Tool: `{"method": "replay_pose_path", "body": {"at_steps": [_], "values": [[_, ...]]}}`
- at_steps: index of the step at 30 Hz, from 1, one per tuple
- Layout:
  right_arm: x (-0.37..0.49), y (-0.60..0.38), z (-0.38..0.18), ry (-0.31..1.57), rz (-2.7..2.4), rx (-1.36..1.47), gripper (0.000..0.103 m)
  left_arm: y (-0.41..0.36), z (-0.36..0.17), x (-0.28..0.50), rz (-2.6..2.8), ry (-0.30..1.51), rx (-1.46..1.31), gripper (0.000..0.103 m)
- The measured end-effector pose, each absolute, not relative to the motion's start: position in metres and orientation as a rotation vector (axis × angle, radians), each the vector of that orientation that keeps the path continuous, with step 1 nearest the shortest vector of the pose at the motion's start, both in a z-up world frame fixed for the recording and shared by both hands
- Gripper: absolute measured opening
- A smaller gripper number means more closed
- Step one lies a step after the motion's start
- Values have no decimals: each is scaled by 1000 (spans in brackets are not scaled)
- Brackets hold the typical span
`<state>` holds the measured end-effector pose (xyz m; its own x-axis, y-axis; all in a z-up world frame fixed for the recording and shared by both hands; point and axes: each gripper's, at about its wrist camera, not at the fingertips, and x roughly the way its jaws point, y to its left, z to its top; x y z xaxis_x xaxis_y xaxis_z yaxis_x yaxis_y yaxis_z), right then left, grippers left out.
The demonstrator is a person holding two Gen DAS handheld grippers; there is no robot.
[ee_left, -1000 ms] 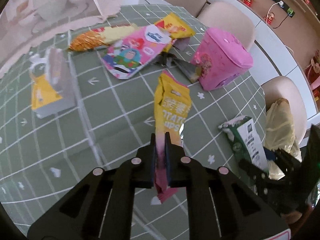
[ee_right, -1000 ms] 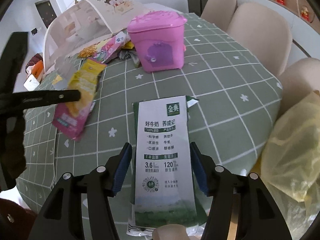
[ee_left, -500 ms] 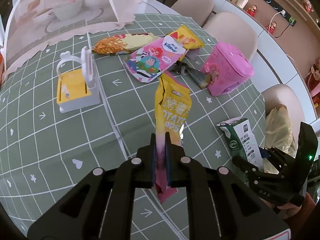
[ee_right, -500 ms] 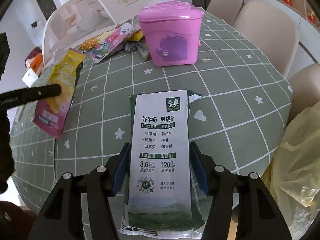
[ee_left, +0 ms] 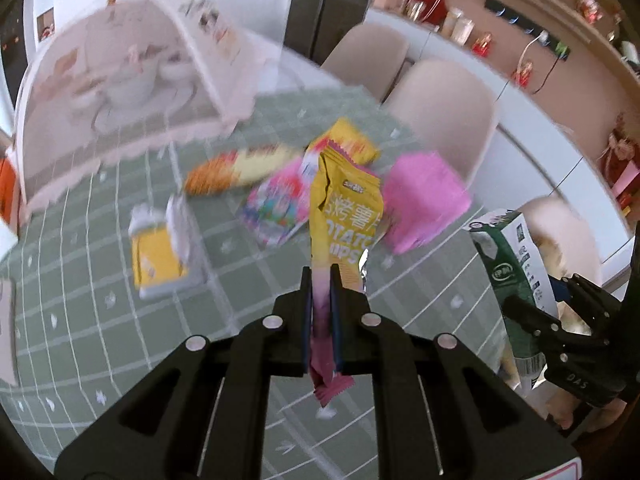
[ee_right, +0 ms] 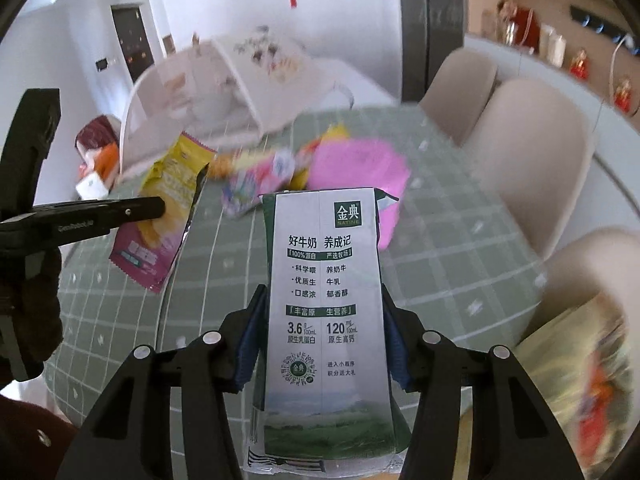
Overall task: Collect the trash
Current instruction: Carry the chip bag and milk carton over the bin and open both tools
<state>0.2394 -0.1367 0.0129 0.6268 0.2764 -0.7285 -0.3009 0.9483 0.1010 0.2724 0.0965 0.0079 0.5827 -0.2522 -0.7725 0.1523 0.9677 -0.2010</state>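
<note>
Holding: both tongs are carrying trash above the green grid-patterned tablecloth (ee_left: 80,320); background is blurred.
Left gripper (ee_left: 320,312): jaws are sitting narrow, pinching the pink bottom seam of the yellow potato-chip bag (ee_left: 346,216); bag is hanging free, top end pointing away from the camera.
Left bag, from right wrist: same chip bag (ee_right: 160,216) is dangling off the tabletop, clamped near its lower half.
Table litter: orange-yellow snack wrapper (ee_left: 236,168), pink cartoon-print packet (ee_left: 276,204) and another yellow packet (ee_left: 352,144) are lying near the middle, beside the pink plastic lidded bin (ee_left: 424,204).
Right gripper (ee_right: 322,340): jaws are standing wide but closing, blue pads pressing both sides of the white-and-green milk carton (ee_right: 324,300); carton is upright, clear of the cloth.
Drop spot, judged: yellowish plastic bag (ee_right: 580,360) on the chair at far right is looking like the likely target; the pink bin is another candidate, lid is appearing closed.
Doing it well: keeping the squeeze light so the carton is not crushing or slipping; keeping the chip bag pinched on the seam; moving both items over the opening before releasing; avoiding a clash between the two tools.
</note>
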Motion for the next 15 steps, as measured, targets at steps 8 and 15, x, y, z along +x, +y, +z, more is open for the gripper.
{"method": "replay_pose_path", "body": {"at_steps": [8,15], "values": [[219,-218,92,667,193,-53,50,20,81,286,-411,773,-120,8],[188,-297,103,637,74,-22,50,-75,84,273,-571,786,-84,8]]}}
